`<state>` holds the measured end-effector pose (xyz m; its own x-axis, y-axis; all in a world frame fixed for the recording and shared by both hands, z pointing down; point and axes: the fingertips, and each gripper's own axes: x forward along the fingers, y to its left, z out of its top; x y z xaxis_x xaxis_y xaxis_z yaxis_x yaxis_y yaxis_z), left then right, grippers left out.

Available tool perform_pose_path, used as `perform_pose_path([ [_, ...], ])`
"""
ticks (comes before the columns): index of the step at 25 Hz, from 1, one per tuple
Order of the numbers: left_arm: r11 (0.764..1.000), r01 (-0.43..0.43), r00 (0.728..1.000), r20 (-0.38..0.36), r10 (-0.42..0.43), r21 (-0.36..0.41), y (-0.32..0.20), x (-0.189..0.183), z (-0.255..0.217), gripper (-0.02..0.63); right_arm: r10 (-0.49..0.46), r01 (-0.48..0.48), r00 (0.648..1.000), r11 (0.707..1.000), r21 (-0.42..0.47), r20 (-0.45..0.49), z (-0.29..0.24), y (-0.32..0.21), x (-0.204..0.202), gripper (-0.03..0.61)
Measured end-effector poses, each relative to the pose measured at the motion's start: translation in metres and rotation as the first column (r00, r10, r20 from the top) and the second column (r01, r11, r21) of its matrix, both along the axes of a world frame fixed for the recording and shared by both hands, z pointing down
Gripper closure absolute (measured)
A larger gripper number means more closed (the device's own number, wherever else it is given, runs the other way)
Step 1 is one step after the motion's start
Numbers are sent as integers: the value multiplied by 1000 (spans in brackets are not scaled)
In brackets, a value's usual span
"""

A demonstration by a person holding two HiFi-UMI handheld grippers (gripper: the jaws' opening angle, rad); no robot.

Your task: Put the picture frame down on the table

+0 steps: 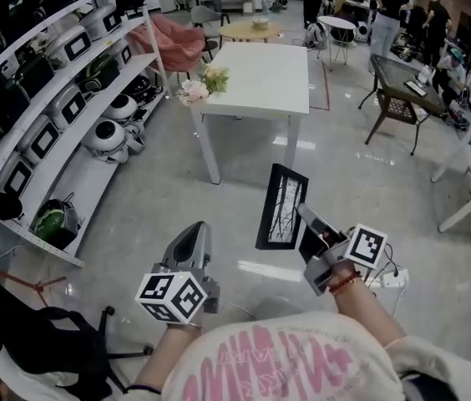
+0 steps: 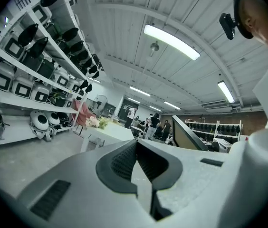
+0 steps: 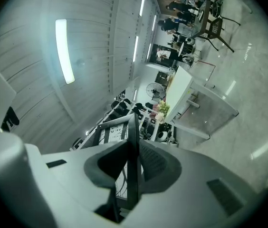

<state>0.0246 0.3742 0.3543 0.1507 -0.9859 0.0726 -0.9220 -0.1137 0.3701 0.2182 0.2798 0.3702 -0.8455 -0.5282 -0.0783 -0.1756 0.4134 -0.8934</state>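
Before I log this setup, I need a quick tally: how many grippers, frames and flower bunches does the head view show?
Grippers: 2, left gripper and right gripper
Frame: 1
Flower bunch: 1
Total: 4

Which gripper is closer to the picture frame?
Right. The right gripper clamps the frame by its edge; the left gripper is apart from it, off to its left, shut and empty.
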Motion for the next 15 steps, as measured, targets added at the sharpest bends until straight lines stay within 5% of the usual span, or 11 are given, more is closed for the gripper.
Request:
perform_pose_path([
  [7,1000,-10,1000,-16,10,-20,-48,-18,11,611,26,-27,999,999,-24,-32,16,-61,-12,495],
  [15,999,31,999,29,-32,27,-160,-52,-13,611,23,-23,999,1000,4,-36,4,-190,-37,495],
])
